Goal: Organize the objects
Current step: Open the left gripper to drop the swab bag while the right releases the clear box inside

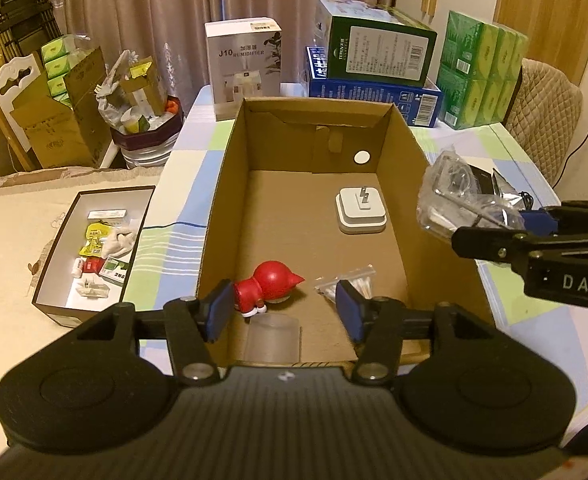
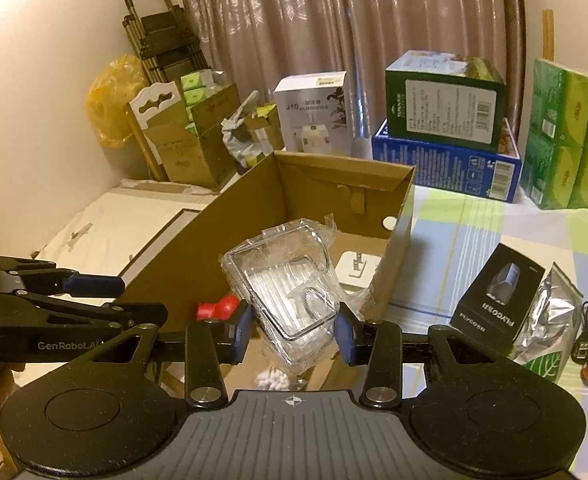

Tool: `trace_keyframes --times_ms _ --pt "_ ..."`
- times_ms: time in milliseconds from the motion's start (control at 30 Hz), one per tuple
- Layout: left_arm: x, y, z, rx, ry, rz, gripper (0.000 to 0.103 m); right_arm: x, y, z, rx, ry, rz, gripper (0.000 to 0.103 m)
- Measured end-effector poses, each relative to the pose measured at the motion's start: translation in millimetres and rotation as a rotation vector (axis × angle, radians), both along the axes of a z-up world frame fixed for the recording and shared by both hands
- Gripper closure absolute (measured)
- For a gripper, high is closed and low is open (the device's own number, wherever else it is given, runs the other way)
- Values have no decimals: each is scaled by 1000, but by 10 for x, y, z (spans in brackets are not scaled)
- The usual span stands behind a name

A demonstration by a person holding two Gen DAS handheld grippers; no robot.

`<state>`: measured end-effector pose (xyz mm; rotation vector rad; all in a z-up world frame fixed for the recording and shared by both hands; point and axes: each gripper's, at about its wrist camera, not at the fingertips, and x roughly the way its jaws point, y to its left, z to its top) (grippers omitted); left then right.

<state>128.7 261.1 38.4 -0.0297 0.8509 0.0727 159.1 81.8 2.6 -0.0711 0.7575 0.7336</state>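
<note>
Cardboard box (image 1: 230, 184) open on the checked table (image 1: 505, 148). Inside: red figurine (image 1: 270, 284) on its side near the front wall, small bag of swabs (image 1: 349, 284) beside it, white charger (image 1: 361, 210) further back. Left gripper (image 1: 284, 312) over the box's near end, jaws apart, nothing between the pads. Right gripper (image 2: 294, 334) clamped on a clear plastic container (image 2: 290, 280) in crinkled wrap, held above the box's right wall. On the table right of the box: black carton (image 2: 497, 300), foil pouch (image 2: 553, 320), cable (image 2: 587, 332).
</note>
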Motion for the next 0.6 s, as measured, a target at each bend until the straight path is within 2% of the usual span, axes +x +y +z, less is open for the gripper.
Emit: trace_keyframes --times_ms 333,367,467,600 --pt "-34 66 -56 -19 2 10 46 86 54 -100 36 38 -10 63" --pt "-31 73 -58 -23 1 11 44 109 52 -108 56 52 -12 59" --pt "-42 87 -58 -26 -5 15 41 171 5 -101 126 74 -48 28" --pt "-65 94 -54 -26 -6 19 41 144 -64 10 163 26 -50 28"
